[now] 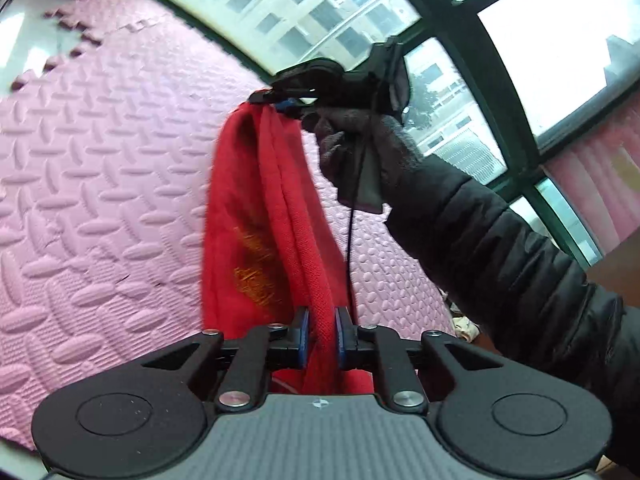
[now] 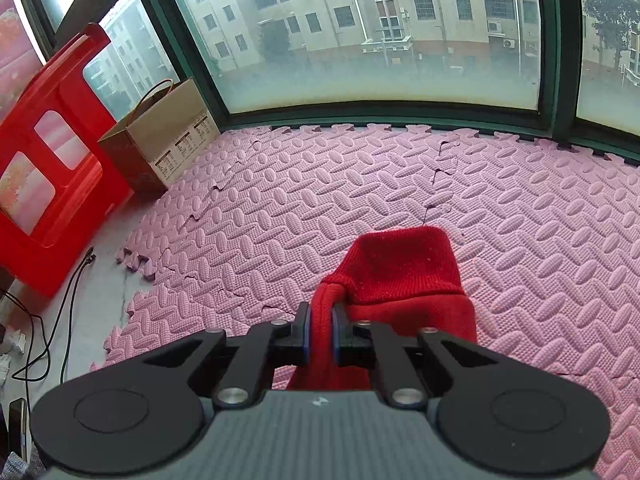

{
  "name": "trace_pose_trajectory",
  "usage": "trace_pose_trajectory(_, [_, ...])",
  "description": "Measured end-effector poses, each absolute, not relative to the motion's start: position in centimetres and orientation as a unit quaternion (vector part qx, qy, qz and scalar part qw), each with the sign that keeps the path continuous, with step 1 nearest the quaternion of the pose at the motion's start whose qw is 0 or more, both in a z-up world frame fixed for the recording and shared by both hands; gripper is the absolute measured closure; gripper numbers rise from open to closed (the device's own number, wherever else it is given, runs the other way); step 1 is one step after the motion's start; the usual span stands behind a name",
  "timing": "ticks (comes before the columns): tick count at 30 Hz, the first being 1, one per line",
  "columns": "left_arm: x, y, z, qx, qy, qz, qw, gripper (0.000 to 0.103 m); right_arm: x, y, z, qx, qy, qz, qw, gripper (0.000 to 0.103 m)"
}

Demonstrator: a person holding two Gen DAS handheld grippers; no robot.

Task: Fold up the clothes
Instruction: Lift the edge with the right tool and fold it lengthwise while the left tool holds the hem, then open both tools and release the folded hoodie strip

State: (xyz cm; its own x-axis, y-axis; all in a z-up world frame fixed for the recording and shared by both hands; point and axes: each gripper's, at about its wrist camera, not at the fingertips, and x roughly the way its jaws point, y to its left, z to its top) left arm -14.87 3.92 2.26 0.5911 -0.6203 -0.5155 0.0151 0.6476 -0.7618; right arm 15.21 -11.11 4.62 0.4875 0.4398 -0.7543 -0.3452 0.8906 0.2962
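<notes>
Left wrist view: the left gripper pinches the red garment, which hangs above the pink foam mat; the right gripper (gloved hand) apparently clamps its top. Right wrist view: the right gripper's jaws squeeze a ribbed red cuff.

Pink foam mat; red stool; paper bag; window.

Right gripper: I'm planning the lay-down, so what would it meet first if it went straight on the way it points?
The right gripper, shut on the red garment, points down at an angle toward the pink mat. Beyond the cloth it already holds, the mat looks like the first thing met, well short of the window; depth is unclear.
</notes>
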Motion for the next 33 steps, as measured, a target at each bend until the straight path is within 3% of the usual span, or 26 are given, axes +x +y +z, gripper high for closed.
trace_pose_trajectory(2, [-15.2,4.9,1.5,-0.381,0.416,-0.18,0.806,0.088,15.2,-11.0,4.5,0.055,0.453,0.232,0.859,0.086])
trace_pose_trajectory(8, [-16.1,5.7,1.4,-0.376,0.414,-0.182,0.809,0.079,13.6,-13.4,7.5,0.035,0.438,0.263,0.859,0.085])
trace_pose_trajectory(12, [-16.5,6.1,2.1,-0.357,0.414,-0.167,0.821,0.046,11.1,-15.9,9.3,0.005,0.429,0.279,0.859,0.074])
trace_pose_trajectory(14, [-16.5,6.3,2.7,-0.344,0.407,-0.164,0.83,0.044,9.2,-17.6,9.6,-0.011,0.431,0.285,0.856,0.071])
trace_pose_trajectory(16, [-16.5,6.5,3.3,-0.334,0.4,-0.158,0.839,0.035,6.8,-19.2,9.3,-0.011,0.437,0.292,0.851,0.071])
trace_pose_trajectory(21, [-15.5,5.9,5.1,-0.302,0.373,-0.146,0.865,0.003,0.8,-23.1,8.1,-0.001,0.454,0.309,0.836,0.065])
trace_pose_trajectory(26, [-13.6,4.7,6.6,-0.257,0.357,-0.128,0.889,0.0,-3.8,-25.7,6.9,0.016,0.458,0.328,0.826,0.056])
trace_pose_trajectory(33, [-8.8,2.6,7.8,-0.181,0.368,-0.079,0.909,0.0,-6.2,-26.2,6.1,0.024,0.431,0.355,0.829,0.055])
